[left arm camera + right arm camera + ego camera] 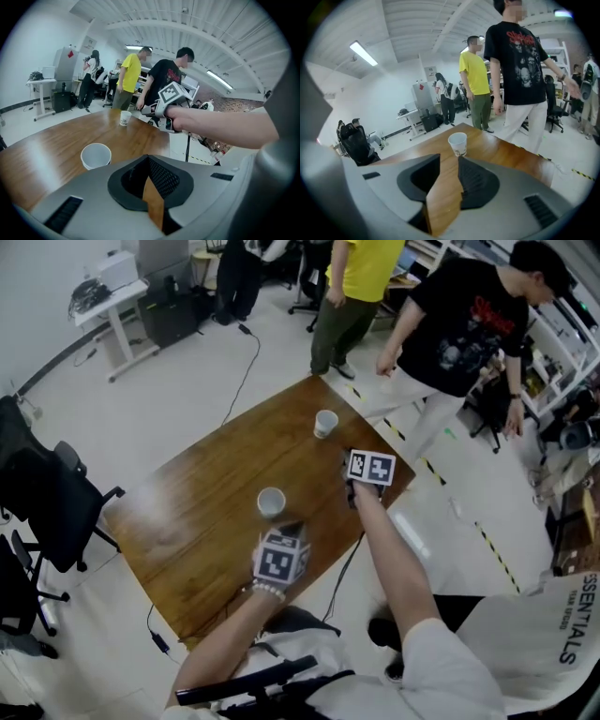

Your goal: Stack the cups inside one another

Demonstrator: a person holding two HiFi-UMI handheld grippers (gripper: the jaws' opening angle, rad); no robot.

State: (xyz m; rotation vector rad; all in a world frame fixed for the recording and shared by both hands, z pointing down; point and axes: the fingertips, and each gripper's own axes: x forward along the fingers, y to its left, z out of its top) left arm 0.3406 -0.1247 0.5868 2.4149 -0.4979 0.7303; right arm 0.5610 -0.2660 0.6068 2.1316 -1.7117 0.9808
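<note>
Two white paper cups stand upright on the brown wooden table (187, 512). The near cup (271, 502) (96, 155) is just ahead and left of my left gripper (291, 529) (149, 161), whose jaws stand a little apart with only table showing between them. The far cup (325, 423) (458, 143) (125, 117) stands near the table's far end, straight ahead of my right gripper (350, 491) (457, 161), apart from it. The right jaws are open and hold nothing. The right gripper (161, 115) also shows in the left gripper view.
A person in a black T-shirt (459, 334) and one in a yellow shirt (361, 277) stand beyond the table's far corner. Black office chairs (47, 493) stand left of the table. A cable (239, 381) runs over the floor.
</note>
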